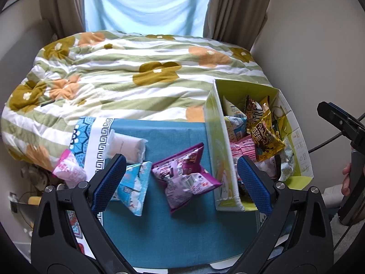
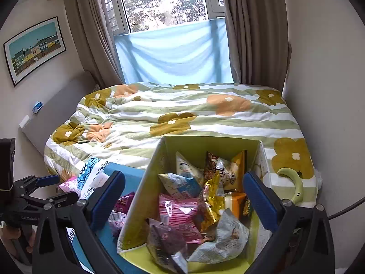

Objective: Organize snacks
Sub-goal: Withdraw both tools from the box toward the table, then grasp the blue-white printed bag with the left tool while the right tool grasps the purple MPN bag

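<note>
A green cardboard box point(image 1: 212, 123) holds several snack packs and stands at the right of a teal cloth point(image 1: 173, 233). On the cloth lie a purple pack point(image 1: 184, 178), a light blue pack point(image 1: 134, 187) and a pale pink pack point(image 1: 126, 147). A pink-white pack point(image 1: 68, 169) lies at the cloth's left edge. My left gripper point(image 1: 181, 182) is open and empty above the purple and blue packs. My right gripper point(image 2: 183, 198) is open and empty over the box point(image 2: 141, 196), above a pink pack point(image 2: 178, 214) and a gold pack point(image 2: 209, 203).
A bed with a flowered striped quilt point(image 1: 136, 75) lies behind the cloth, under a curtained window point(image 2: 168, 2). A pale green curved object point(image 2: 294, 187) rests on the quilt right of the box. Walls stand close on both sides.
</note>
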